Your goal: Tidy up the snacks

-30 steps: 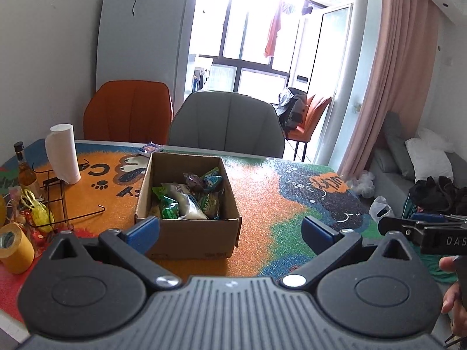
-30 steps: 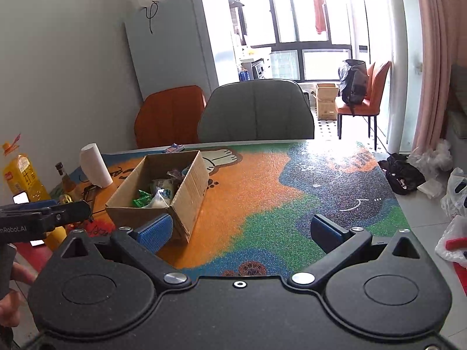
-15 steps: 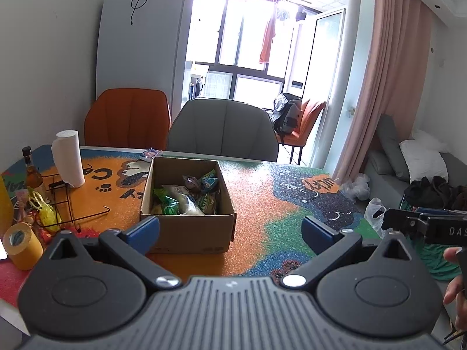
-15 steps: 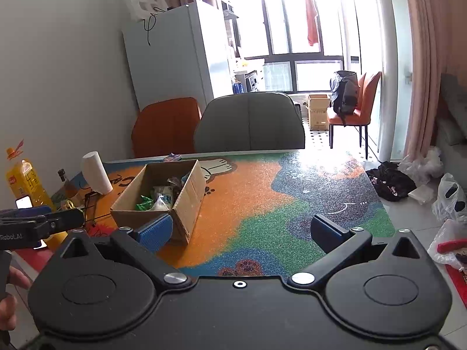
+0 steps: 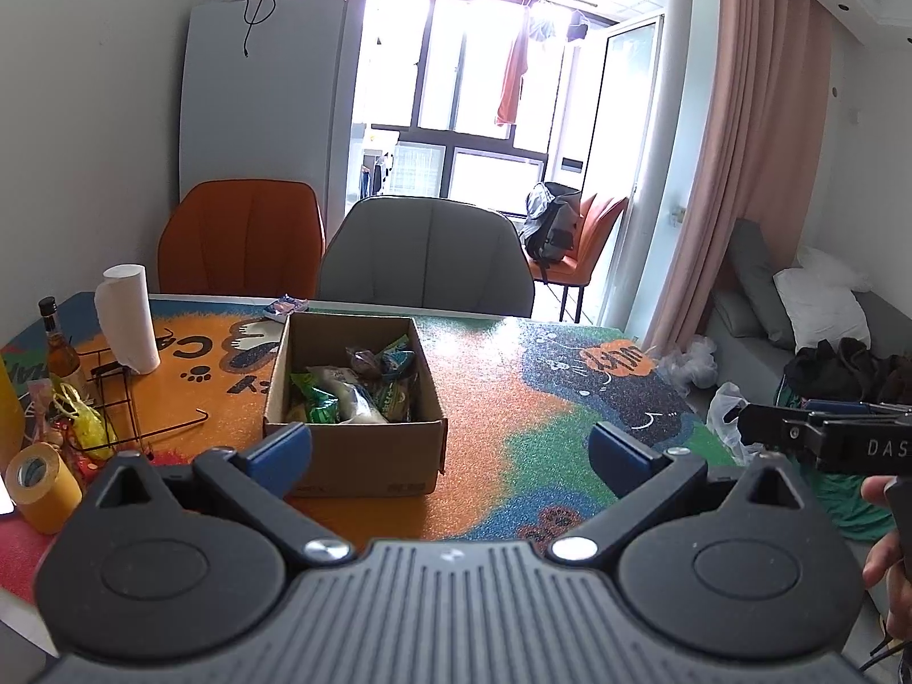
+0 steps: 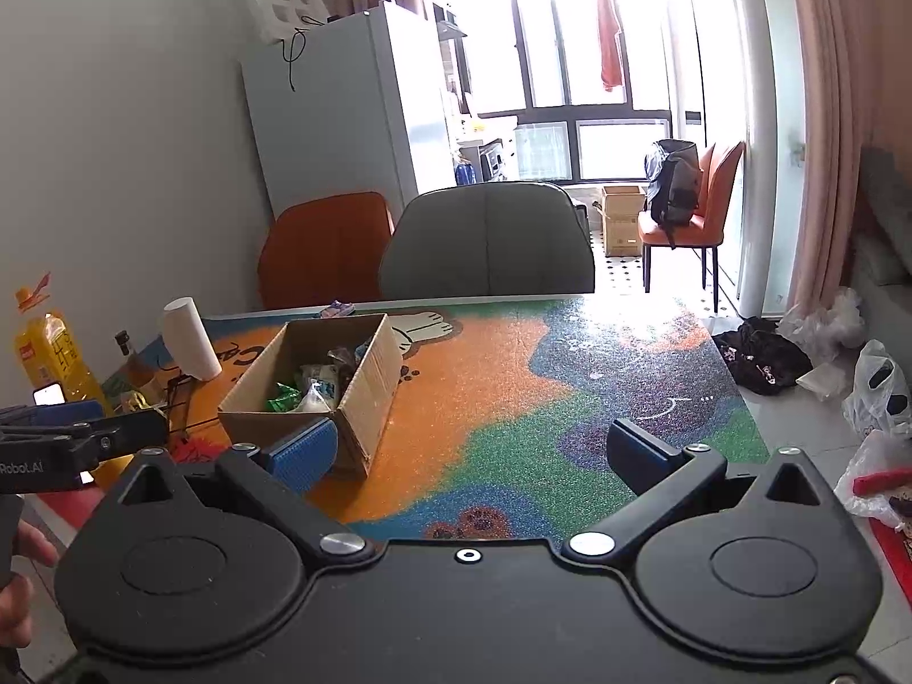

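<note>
Snacks [image 5: 350, 387] sit in the box [image 5: 353, 450], now farther from both wide-spread, empty claws, left [image 5: 450, 447] and right [image 6: 473, 450].

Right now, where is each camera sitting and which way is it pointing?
Left wrist: on the left tool, back from the table's near edge, facing the box and windows; shows its open fingers, plus the right tool at right.
Right wrist: on the right tool, further right, facing the table with the box at left; shows its open fingers, plus the left tool at left.
Shared: box, paper roll, grey chair, fridge.
</note>
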`<state>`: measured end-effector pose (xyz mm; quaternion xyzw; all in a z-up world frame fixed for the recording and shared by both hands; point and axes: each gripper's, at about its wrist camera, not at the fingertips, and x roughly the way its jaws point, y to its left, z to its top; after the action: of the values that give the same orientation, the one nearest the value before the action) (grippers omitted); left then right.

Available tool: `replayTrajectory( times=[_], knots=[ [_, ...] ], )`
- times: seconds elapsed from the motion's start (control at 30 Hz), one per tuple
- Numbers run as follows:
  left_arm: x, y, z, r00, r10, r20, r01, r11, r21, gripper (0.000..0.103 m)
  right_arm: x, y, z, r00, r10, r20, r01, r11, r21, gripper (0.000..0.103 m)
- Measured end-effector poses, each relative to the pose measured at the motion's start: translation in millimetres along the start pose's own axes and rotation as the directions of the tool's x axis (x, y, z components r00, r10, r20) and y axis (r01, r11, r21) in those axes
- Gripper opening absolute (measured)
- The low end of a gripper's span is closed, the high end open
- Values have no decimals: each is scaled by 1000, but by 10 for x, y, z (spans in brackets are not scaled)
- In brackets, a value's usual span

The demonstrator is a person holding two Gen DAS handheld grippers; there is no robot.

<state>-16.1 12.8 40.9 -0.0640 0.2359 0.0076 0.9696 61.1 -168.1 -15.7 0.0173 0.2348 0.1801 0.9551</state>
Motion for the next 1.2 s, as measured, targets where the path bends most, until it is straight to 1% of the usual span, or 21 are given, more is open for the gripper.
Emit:
replayTrajectory(
  times=[0.33,0.67,1.2],
  knots=[
    [-23,31,-9,1000,11,5,-11,1000,-5,103,-20,13,-4,1000,-2,8,2,1000,-4,103],
    [-33,32,-9,1000,8,4,-8,1000,-5,103,-39,14,-3,1000,8,10,-8,1000,2,103],
    [-37,24,-14,1000,5,3,-5,1000,-2,103,-54,31,21,1000,-3,14,3,1000,-8,103]
  ],
)
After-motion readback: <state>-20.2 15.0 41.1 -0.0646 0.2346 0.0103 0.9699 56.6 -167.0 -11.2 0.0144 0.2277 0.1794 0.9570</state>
